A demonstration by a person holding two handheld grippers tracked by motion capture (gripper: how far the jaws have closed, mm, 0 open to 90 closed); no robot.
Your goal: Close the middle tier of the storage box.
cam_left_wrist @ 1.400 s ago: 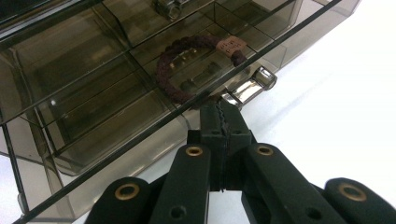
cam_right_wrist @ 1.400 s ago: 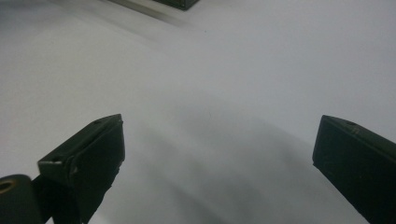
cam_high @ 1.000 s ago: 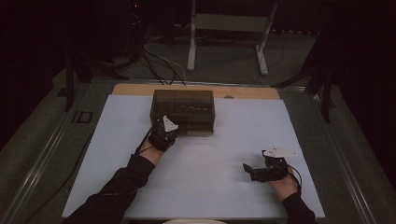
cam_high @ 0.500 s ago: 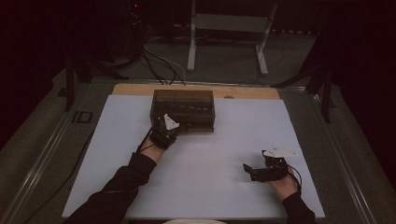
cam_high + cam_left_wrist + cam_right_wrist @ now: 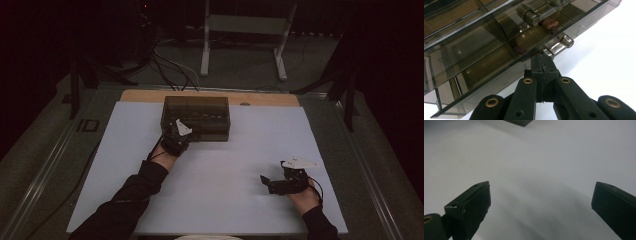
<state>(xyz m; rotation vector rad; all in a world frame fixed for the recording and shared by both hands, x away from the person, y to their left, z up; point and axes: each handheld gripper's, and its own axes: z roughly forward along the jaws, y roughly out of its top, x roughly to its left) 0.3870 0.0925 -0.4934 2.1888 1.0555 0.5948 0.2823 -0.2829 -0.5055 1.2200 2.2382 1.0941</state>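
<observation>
A dark, see-through compartment box (image 5: 196, 112) lies at the back middle of the white table top (image 5: 225, 165). My left gripper (image 5: 181, 135) is at the box's front left part. In the left gripper view its jaws (image 5: 543, 58) are shut together, their tips touching the underside of the clear latch (image 5: 559, 44) on the box's front edge (image 5: 499, 62). Small brownish pieces show through the lid. My right gripper (image 5: 267, 184) rests low at the front right of the table, pointing left, its jaws (image 5: 541, 190) wide open over bare white surface. A corner of the box (image 5: 520, 122) shows far ahead of it.
A wooden strip (image 5: 150, 95) runs along the table's back edge. Behind the table stand a metal frame (image 5: 240, 50) and loose cables (image 5: 165, 65) on the floor. The person's dark sleeves (image 5: 130, 200) come in from the bottom.
</observation>
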